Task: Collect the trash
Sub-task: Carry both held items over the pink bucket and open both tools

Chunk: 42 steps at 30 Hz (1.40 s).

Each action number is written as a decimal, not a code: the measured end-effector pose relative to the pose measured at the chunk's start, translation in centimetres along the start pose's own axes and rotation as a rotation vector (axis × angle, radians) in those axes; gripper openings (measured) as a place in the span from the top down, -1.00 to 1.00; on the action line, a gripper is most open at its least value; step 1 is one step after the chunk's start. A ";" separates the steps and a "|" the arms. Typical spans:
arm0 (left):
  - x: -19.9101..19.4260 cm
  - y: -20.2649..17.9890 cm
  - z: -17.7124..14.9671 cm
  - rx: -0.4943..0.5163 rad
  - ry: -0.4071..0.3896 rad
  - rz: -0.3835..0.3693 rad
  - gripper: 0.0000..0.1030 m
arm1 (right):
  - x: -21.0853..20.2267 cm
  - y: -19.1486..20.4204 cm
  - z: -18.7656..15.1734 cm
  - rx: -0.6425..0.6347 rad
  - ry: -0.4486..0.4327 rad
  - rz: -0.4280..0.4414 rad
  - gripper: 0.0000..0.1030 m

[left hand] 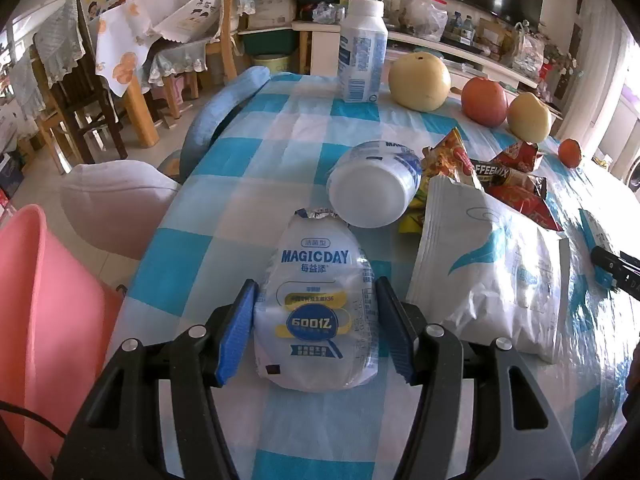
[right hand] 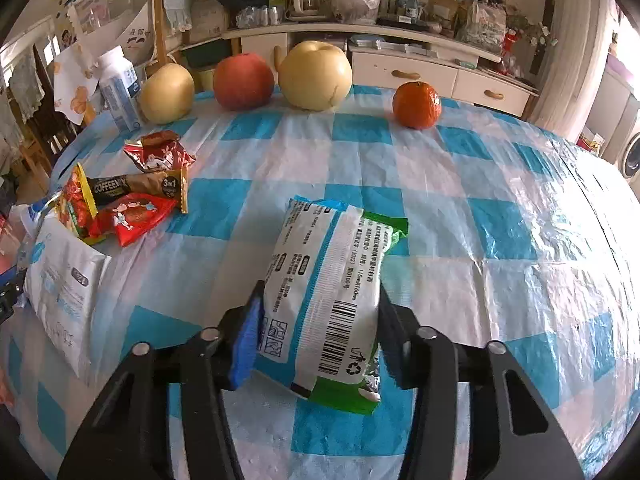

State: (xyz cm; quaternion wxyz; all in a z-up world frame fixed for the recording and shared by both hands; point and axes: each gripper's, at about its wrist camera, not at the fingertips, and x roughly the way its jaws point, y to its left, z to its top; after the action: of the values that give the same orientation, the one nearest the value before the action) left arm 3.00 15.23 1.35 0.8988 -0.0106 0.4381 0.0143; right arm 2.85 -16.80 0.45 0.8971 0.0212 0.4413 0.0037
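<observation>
Both hands were mid-pick. Left gripper [left hand: 316, 320] had its blue pads pressed on the flanks of an empty Magicday drink bottle [left hand: 316, 308] lying on its side, foil mouth pointing away. Right gripper [right hand: 320, 328] was clamped on a white-and-green wipes packet [right hand: 328, 300], barcode side up; the packet still sat on the cloth.

My read: grasp step was done on both sides and lift-and-carry was next, probably to the pink bin [left hand: 44, 312] at the table's left edge. The bottle looked thin-walled and could buckle or squirt out.

More litter remained: a second bottle [left hand: 372, 184], snack wrappers [right hand: 140, 184], a white pouch [left hand: 492, 268].

Surface was a crinkly blue-and-white checked tablecloth [right hand: 500, 240]. Fruit and an upright milk carton [left hand: 362, 52] lined the far edge. Cluttered living room behind: sideboard, chairs.
</observation>
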 end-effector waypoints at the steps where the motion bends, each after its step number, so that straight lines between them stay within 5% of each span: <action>1: -0.1 0.0 0.0 -0.003 -0.004 -0.001 -0.17 | -0.1 0.1 0.0 -0.001 -0.002 0.005 0.11; 20: -4.3 1.7 -0.2 -0.020 -0.103 -0.036 -0.17 | -3.4 5.0 -0.4 -0.053 -0.111 0.095 0.20; 42: -10.5 7.0 -0.4 -0.077 -0.261 -0.013 -0.17 | -8.9 16.7 -2.4 -0.205 -0.148 0.336 0.20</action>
State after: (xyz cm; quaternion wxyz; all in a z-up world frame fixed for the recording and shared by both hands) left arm -4.07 22.00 9.32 0.9471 -0.0461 0.3166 0.0267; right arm -4.25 -0.25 6.71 0.9113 0.0036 0.3617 0.1967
